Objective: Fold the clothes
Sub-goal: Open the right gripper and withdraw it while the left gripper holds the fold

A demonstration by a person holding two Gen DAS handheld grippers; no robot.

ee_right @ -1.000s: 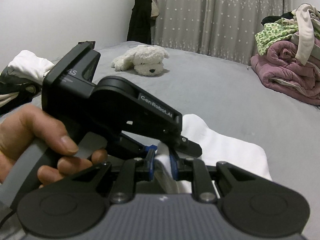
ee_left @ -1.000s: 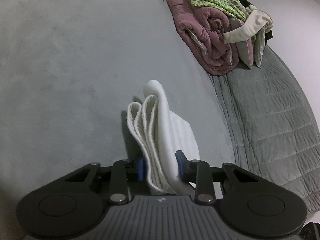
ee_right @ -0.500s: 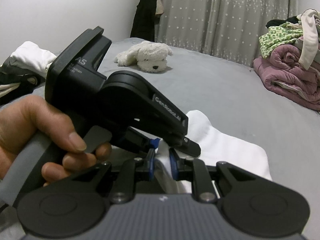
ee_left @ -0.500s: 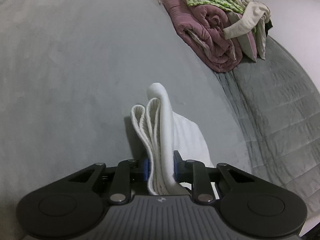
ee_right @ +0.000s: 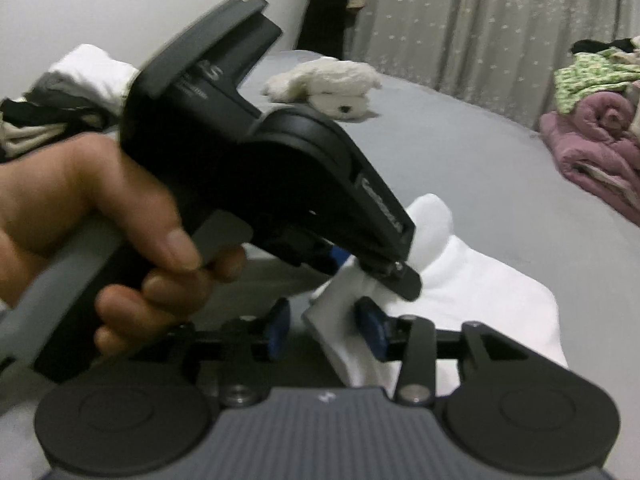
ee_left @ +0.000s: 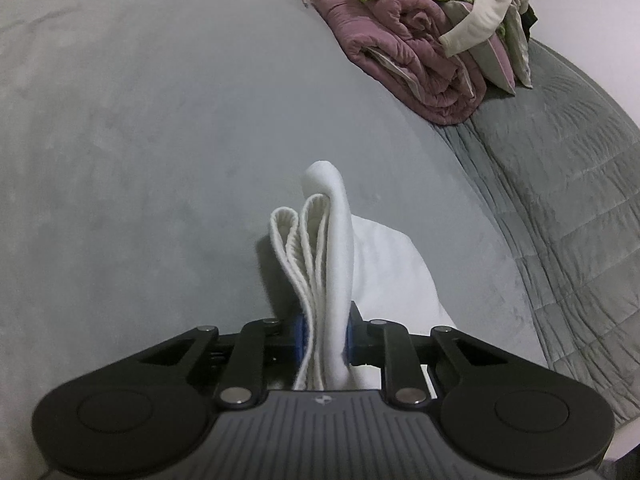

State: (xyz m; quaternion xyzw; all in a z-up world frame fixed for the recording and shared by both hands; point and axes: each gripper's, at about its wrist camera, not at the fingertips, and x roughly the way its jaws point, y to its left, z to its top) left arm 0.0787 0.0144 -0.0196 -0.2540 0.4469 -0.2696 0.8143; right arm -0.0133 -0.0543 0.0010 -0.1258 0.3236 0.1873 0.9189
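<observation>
A folded white garment (ee_left: pixel 324 264) lies on the grey bed, its layered edge lifted upright. My left gripper (ee_left: pixel 323 338) is shut on that stacked edge, blue pads pressing both sides. In the right wrist view the same white garment (ee_right: pixel 472 292) spreads to the right. My right gripper (ee_right: pixel 324 328) has its jaws opening; a fold of the cloth stands between the pads, against the right one and apart from the left. The left gripper (ee_right: pixel 362 262), held by a hand (ee_right: pixel 80 216), sits just in front of it, clamped on the cloth.
A pile of clothes (ee_left: pixel 432 36) with a pink quilted piece sits at the far right of the bed. A white plush toy (ee_right: pixel 328 82) lies near the curtain. More clothes (ee_right: pixel 68 92) lie at the far left. A grey quilted blanket (ee_left: pixel 560 208) covers the right side.
My right gripper's jaws have parted and let go of the white fold. The left gripper has rolled a little and tightened on the stacked edge.
</observation>
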